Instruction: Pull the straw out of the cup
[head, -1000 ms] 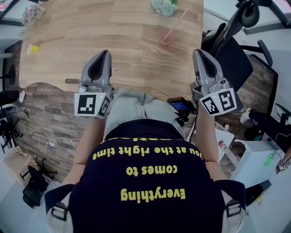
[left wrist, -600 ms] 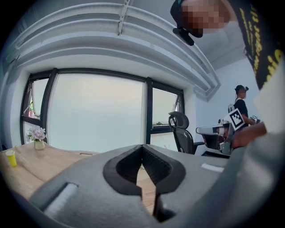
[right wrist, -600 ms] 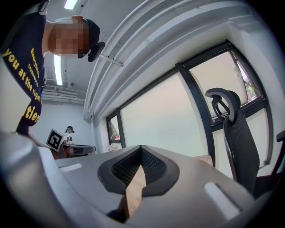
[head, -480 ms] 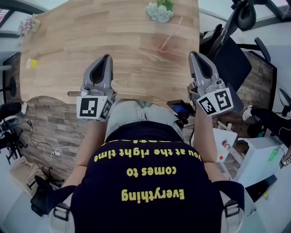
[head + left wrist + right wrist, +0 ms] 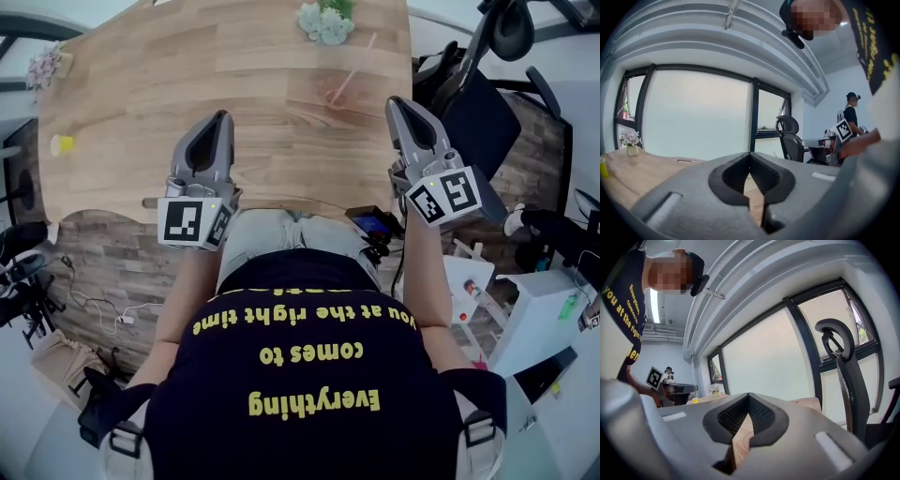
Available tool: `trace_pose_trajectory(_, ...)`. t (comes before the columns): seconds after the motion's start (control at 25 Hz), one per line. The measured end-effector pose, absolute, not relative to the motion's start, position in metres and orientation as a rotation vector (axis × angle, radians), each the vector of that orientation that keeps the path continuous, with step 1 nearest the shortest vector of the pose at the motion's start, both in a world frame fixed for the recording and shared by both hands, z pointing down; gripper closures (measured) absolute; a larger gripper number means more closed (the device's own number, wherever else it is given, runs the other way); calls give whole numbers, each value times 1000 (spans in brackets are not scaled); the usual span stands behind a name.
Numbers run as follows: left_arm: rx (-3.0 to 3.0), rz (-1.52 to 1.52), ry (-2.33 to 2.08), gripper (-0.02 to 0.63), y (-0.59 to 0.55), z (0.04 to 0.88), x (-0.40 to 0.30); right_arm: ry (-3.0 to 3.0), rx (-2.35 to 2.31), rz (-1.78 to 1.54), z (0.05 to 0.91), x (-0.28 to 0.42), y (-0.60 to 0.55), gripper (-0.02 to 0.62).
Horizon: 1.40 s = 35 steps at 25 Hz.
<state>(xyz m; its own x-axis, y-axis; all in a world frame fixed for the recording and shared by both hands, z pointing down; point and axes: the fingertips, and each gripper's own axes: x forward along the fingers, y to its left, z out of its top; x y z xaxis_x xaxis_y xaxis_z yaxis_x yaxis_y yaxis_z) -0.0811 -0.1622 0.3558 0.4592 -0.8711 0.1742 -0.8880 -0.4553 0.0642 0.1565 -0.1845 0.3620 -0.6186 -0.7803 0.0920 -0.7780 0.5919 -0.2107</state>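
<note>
One straw (image 5: pixel 355 64) ahead of right gripper (image 5: pixel 398 102)

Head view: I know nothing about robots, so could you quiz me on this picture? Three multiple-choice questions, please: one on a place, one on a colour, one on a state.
1. Where is the cup?
A. on the floor
B. on the wooden table, near the flowers
C. inside a drawer

2. What colour is the straw?
A. green
B. pink
C. black

3. How are the left claw and the right claw?
A. both wide open
B. one shut on the straw
C. both shut and empty

Answers: 1 B, the cup stands on the tabletop just short of the flowers. 2 B, the straw leaning out of it is pink. 3 C, each claw's jaws meet with nothing between them.
</note>
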Motion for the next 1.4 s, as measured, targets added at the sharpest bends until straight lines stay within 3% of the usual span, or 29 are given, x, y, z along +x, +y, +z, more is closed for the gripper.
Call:
trace_pose_trajectory(0.28, 2557, 178, -1530, 606, -175, 358, -89, 2819, -1382, -429, 381, 148, -204, 586)
trace_pose_trajectory(0.36, 2557, 176, -1521, 606, -179, 359, -91, 2830, -1390, -450, 390, 146, -211, 540)
trace_pose_trajectory(1.4, 2457, 208, -1564, 606, -188, 383, -119, 2779, -1472, -863, 491, 136, -269, 479)
